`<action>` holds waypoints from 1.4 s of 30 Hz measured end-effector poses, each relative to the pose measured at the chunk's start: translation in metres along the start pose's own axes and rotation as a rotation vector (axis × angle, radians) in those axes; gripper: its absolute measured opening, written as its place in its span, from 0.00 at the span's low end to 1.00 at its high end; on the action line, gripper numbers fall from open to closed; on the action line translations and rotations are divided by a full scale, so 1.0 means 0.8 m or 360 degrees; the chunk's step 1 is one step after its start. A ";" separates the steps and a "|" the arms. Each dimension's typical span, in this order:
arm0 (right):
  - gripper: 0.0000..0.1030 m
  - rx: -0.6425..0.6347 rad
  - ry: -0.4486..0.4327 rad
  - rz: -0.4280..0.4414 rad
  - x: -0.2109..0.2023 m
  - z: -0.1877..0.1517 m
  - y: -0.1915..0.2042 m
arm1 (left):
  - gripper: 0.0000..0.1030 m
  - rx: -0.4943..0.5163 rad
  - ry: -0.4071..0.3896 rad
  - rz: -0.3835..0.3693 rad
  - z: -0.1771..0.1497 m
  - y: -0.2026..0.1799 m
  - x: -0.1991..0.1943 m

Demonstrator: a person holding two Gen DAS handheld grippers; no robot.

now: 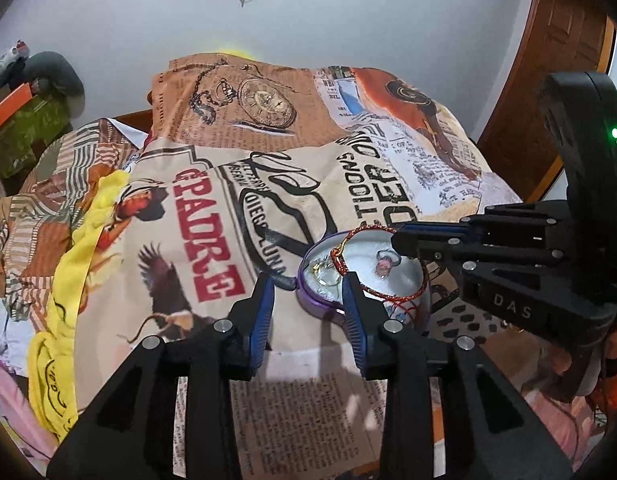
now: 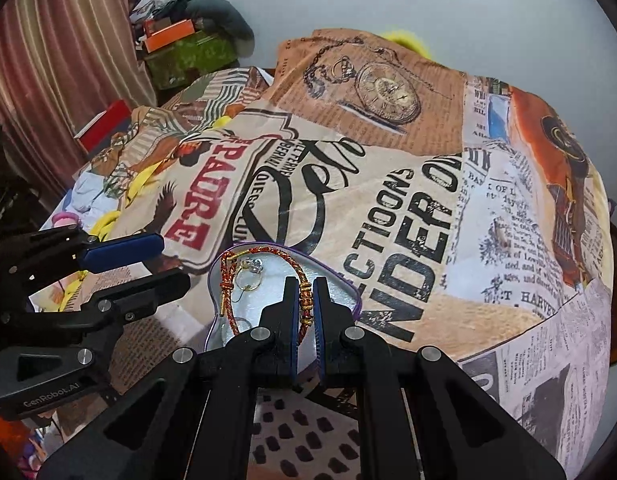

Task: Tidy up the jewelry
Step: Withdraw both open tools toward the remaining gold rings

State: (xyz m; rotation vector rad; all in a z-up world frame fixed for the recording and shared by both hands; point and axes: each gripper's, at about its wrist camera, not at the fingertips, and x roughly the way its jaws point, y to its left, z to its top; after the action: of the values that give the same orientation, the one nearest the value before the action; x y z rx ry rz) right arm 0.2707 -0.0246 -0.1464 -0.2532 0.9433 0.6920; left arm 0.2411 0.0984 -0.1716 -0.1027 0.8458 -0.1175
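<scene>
While the right tool (image 2: pixel 307 300) pinches the red-and-gold bracelet (image 2: pixel 264 266) over the purple box (image 2: pixel 350 292), most of the cord drapes across the box's white lining beside a ring (image 2: pixel 250 280). The left tool (image 1: pixel 308 300) is spread, its fingers straddling the box's near rim. The box rests on a printed cloth (image 2: pixel 428 208).

Braided cord bracelet (image 2: pixel 304 300), glossy purple-rimmed tin (image 2: pixel 340 280), printed cloth (image 2: pixel 428 220)
</scene>
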 end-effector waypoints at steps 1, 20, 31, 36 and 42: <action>0.06 0.0006 0.0009 0.0008 0.001 0.000 0.000 | 0.34 0.0002 0.0009 0.0005 -0.002 0.001 0.000; 0.47 -0.0056 -0.0076 -0.0084 -0.050 -0.021 0.005 | 0.34 0.0041 0.0024 0.0012 -0.011 -0.013 -0.019; 0.47 -0.0004 -0.0187 -0.0131 -0.106 -0.047 -0.027 | 0.39 0.0203 -0.0010 -0.0008 -0.013 -0.074 -0.040; 0.47 0.0040 -0.0205 -0.0151 -0.123 -0.065 -0.050 | 0.39 0.0265 0.0014 -0.0078 -0.013 -0.108 -0.033; 0.47 0.0106 -0.0139 -0.0125 -0.124 -0.096 -0.072 | 0.39 0.0340 0.0087 -0.0141 -0.023 -0.144 -0.014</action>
State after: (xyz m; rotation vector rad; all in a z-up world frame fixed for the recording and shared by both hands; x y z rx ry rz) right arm 0.2186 -0.1489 -0.1155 -0.1984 0.8672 0.5938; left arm 0.2128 -0.0145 -0.1597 0.0642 0.8783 -0.2941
